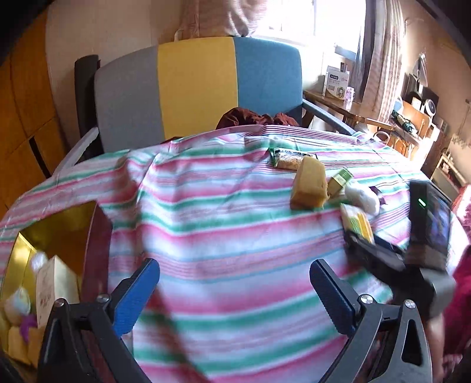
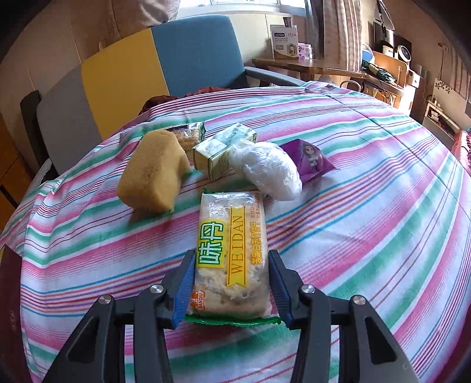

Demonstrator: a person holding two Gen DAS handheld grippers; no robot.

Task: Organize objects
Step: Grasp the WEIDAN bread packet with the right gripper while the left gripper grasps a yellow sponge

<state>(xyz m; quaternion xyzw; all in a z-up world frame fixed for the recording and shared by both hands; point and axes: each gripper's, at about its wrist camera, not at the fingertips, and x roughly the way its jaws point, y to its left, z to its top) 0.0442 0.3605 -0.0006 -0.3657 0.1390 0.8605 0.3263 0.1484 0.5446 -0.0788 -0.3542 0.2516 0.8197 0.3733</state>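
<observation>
Cracker packet (image 2: 231,253): on the striped worktop (image 2: 368,235), near end between the right tongs (image 2: 231,290).
Right tongs: flanking its long edges, grip unclear.
Left tongs (image 1: 234,290): spread, empty.
Handling: light, crinkly, brittle inside; pinch gently.

Blown-out window (image 1: 297,20) backlight, motion-blurred left view, fisheye-dark corners

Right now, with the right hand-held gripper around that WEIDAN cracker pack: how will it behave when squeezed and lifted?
The cracker pack is probably light for its size: thin crackers show through clear film. It likely stays fairly stiff along its length, but the crackers could crack if the right hand-held gripper squeezes hard. The glossy wrapper looks slippery, so it may slide between the pads.
</observation>
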